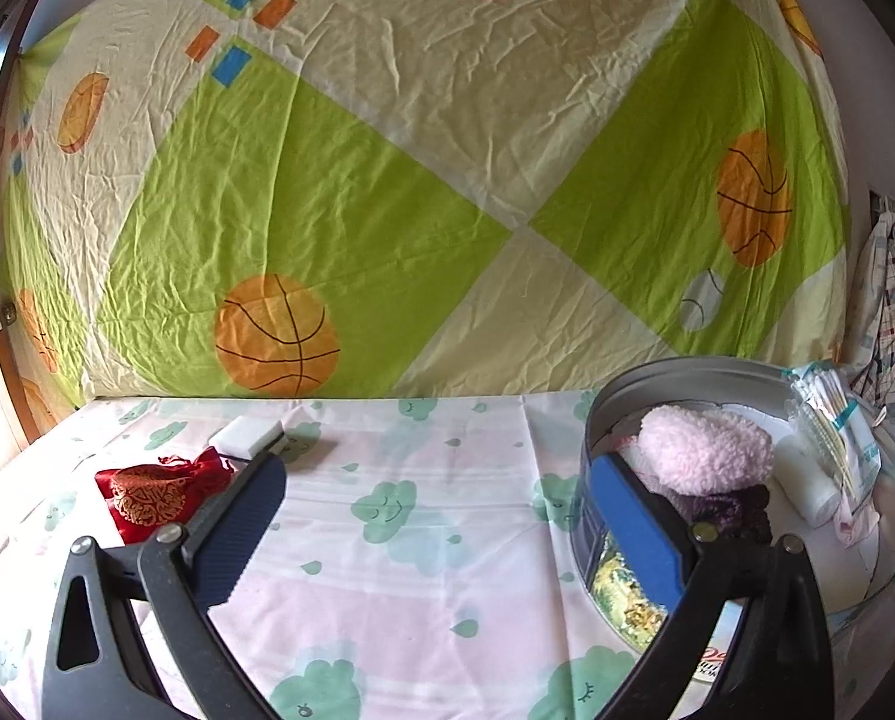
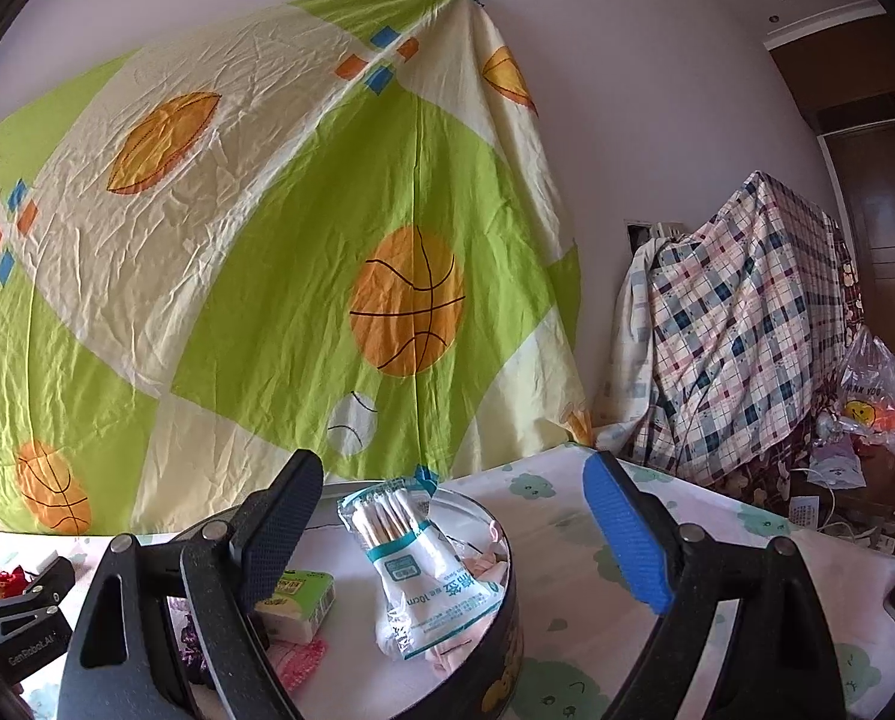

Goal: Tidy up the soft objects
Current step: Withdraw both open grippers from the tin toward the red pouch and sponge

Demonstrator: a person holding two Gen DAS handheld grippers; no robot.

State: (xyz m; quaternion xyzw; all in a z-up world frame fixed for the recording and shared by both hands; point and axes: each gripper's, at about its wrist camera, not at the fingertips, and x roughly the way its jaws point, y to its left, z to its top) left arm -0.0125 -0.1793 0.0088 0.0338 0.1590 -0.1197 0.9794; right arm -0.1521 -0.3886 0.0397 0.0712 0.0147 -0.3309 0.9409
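A big green-and-cream sheet printed with basketballs (image 1: 387, 168) hangs across the wall behind the table, and under everything lies a pale tablecloth with green cloud faces (image 1: 399, 540). On it sits the round metal tin (image 1: 687, 372), which looks to be the collecting place. It is already well filled: a fluffy pink sock or pouf (image 1: 705, 450), something dark purple and knitted (image 1: 729, 510), a white roll (image 1: 807, 480), a packet of cotton swabs (image 2: 411, 564) leaning against the rim, and a small green-and-yellow packet (image 2: 297, 600).

So most of the sorting seems done. What is left, as far as I can see, lies out on the cloth well to the left of the tin: a red embroidered drawstring pouch (image 1: 153, 492) and, just behind it, a white sponge block (image 1: 246, 437).

The left gripper (image 1: 435, 504) has its fingers spread wide and holds nothing, hovering between pouch and tin. The right gripper (image 2: 453, 510) is likewise spread and empty, above the tin by the swabs.
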